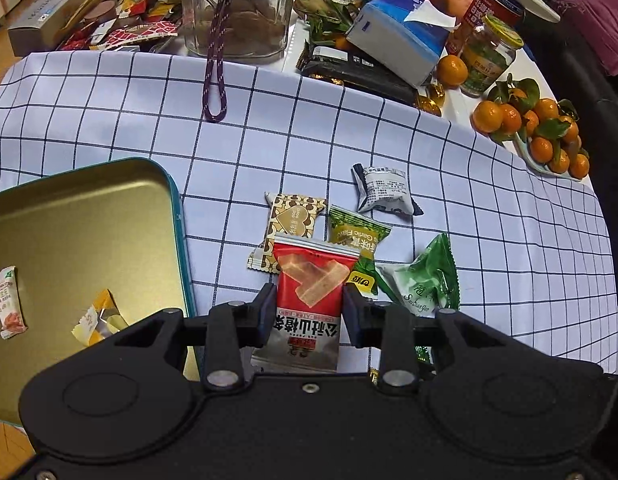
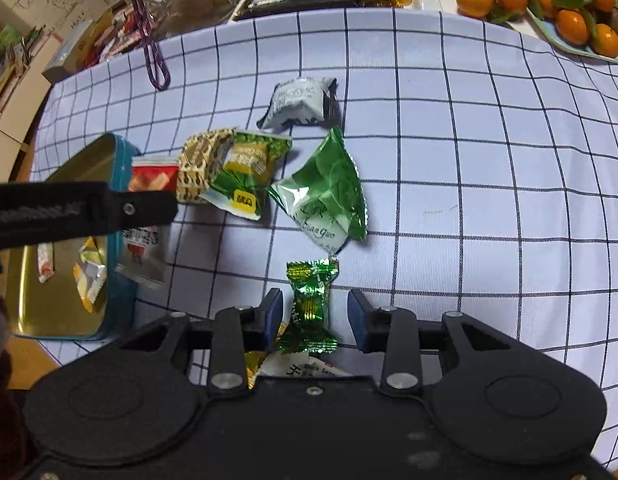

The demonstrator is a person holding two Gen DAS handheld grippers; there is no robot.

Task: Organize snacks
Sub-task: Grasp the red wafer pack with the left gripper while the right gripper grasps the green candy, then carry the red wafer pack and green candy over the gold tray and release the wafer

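While left gripper (image 1: 309, 312) pinches red hawthorn-strip packet (image 1: 309, 280) by its sides near tin (image 1: 177, 200) at cloth's left edge, right gripper (image 2: 315, 312) stands open astride green foil candy (image 2: 311, 304), pads clear. Risk: slick packet slipping from narrow side grip short of tin; right jaws catching packets beneath. Hidden: those packets, mostly under gripper body; tin's near end cut off.

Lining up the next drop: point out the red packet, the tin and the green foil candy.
red packet (image 1: 309, 280), left wrist view, its clear window
tin (image 1: 89, 220), left wrist view, bare gold floor
green foil candy (image 2: 311, 304), right wrist view, its middle
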